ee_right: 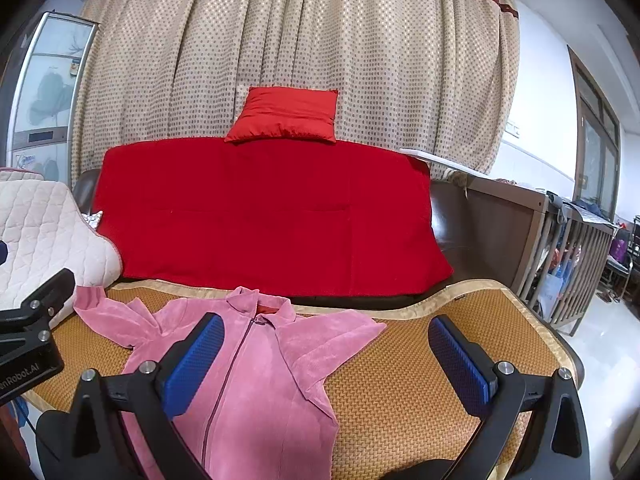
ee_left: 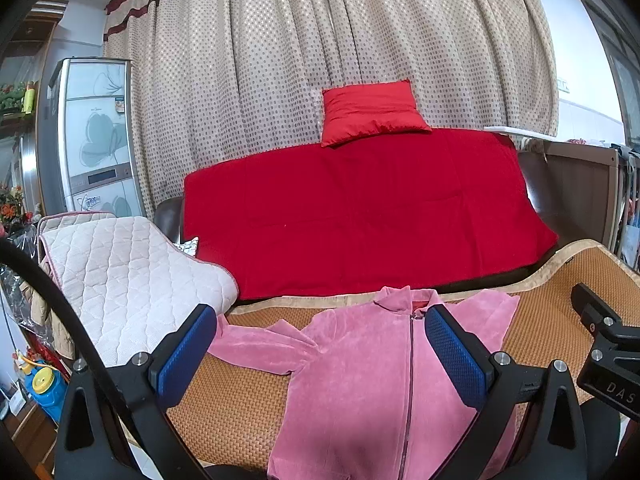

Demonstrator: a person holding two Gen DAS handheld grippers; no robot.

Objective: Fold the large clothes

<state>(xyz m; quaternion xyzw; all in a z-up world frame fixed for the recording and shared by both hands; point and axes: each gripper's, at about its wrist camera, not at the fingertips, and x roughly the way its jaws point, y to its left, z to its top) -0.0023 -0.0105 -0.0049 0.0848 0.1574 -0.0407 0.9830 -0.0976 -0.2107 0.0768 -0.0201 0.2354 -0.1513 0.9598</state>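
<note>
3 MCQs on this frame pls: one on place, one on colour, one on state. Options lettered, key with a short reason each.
1. Where does the pink jacket lie?
A. On the woven mat
B. On the red blanket
C. On the quilted cushion

2. What colour is the pillow that leans on the curtain?
A. Pink
B. Red
C. White

3. What state is the jacket's zipper in?
A. Fully undone, front panels thrown apart
B. Closed up to the collar
C. Hidden under a folded sleeve

Key:
1 A: the jacket is spread flat on the mat, in front of the blanket.
2 B: the pillow is red, like the blanket below it.
3 B: the zip line runs unbroken up to the collar in both wrist views. The left gripper and right gripper are both open above it.
</note>
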